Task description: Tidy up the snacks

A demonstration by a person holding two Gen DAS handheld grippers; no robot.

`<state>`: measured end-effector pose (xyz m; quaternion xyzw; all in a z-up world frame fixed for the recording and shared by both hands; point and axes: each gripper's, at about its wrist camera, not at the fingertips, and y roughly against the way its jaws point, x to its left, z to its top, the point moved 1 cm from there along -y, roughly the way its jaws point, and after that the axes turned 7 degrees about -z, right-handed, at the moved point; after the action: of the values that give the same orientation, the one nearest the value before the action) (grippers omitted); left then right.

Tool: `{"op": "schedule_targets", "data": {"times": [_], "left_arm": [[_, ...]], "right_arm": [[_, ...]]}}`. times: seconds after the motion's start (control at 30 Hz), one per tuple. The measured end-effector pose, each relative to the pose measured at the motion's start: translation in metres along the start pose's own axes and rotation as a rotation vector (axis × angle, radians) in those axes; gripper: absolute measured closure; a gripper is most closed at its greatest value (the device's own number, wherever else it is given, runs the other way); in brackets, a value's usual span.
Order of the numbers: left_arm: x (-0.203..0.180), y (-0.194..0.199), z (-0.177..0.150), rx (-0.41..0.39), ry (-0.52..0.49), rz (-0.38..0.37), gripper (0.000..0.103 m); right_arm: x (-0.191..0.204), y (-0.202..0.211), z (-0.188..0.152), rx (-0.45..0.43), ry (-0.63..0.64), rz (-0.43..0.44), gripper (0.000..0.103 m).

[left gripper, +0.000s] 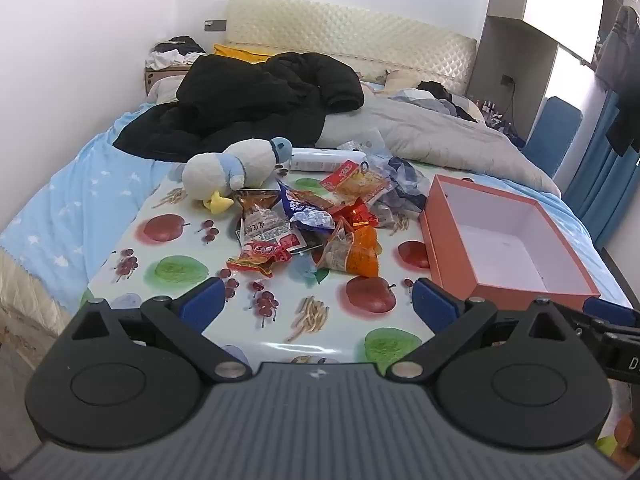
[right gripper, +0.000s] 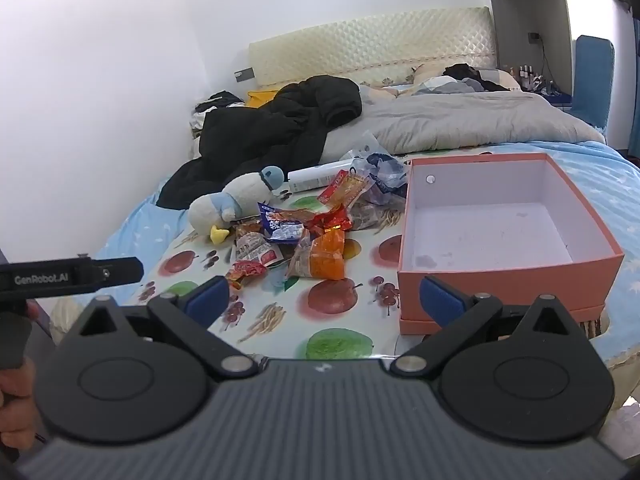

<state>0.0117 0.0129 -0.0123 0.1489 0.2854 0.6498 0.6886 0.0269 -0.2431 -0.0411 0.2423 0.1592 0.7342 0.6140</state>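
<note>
Right now both sets of tongs stand wide apart, nothing btwn the jaws: left gripper [left gripper: 318, 300], right gripper [right gripper: 324, 298]. Snack pile [left gripper: 316, 228] lies on the fruit-print mat [left gripper: 176, 268], straight ahead of the left tongs, ahead-left of the right. Box [right gripper: 500, 280], empty, sits just beside the pile on its right, touching the right tongs' side of the mat edge. Nearest pack, orange one [right gripper: 326, 260], long axis running away from the cameras; prob. either hand reaches. Plush [left gripper: 236, 170] crowds the pile's far left; near side is clear mat.
</note>
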Motion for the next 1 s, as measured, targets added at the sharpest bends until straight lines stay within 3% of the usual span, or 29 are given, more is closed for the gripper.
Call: {"op": "schedule_targets", "data": {"times": [1.0], "left_arm": [[-0.0021, 0.0006, -0.0091, 0.006, -0.007, 0.012, 0.002]], "right_arm": [[0.0008, -0.0021, -0.0038, 0.017, 0.003, 0.011, 0.000]]}}
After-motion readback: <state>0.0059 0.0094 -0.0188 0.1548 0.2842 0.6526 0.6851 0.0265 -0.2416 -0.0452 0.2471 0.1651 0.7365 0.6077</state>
